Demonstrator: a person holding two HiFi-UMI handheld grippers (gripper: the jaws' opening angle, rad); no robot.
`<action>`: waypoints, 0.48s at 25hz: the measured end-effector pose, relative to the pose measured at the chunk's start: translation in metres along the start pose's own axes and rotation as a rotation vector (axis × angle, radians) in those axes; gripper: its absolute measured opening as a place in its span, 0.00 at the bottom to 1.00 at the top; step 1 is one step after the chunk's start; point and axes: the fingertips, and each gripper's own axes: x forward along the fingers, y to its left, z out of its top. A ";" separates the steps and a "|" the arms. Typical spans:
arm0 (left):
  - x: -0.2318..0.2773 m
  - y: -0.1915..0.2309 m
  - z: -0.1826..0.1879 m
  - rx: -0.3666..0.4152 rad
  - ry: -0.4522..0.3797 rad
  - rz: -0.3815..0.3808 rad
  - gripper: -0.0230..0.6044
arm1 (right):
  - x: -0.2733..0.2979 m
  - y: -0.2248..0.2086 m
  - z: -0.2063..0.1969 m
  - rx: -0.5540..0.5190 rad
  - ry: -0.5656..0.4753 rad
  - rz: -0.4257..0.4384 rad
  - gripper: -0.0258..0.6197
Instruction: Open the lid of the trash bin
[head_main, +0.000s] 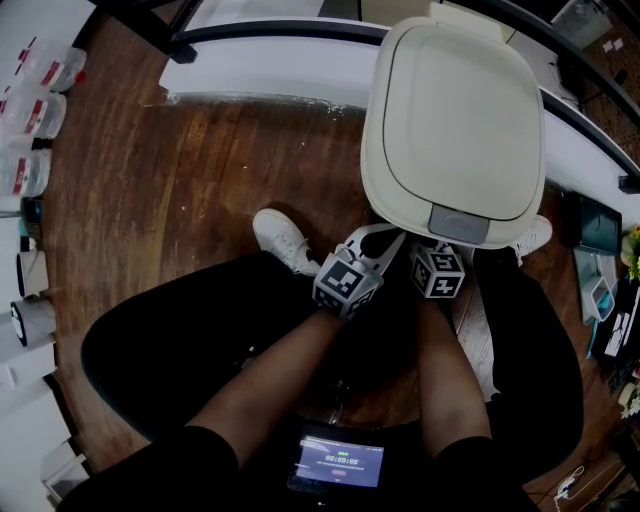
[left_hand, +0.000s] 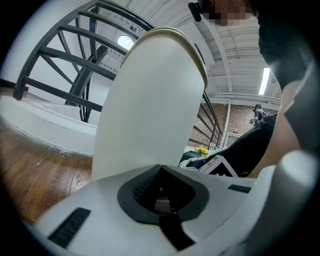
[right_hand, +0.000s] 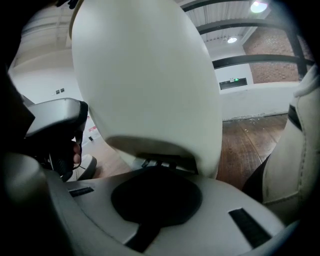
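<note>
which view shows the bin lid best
Head view: the whole lid from above, shut, grey tab at its front. The left gripper view catches only its rim edge-on; the right gripper view shows just the bin below it.

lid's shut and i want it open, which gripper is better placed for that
Right. The right gripper sits just below the grey tab at the front of the trash bin; the left gripper is off to that tab's side.

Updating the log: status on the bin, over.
Left gripper and right gripper shut, empty, low by the trash bin. Lid down. Nothing on it.
</note>
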 end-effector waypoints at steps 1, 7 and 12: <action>0.000 0.000 0.000 0.000 -0.002 0.000 0.10 | 0.001 -0.001 0.000 0.006 -0.003 -0.002 0.06; 0.002 0.004 -0.002 -0.005 0.003 0.006 0.10 | 0.003 -0.002 -0.002 0.046 -0.007 -0.009 0.06; 0.003 0.005 -0.001 -0.010 -0.002 0.006 0.10 | 0.006 -0.002 -0.003 0.071 0.008 -0.010 0.06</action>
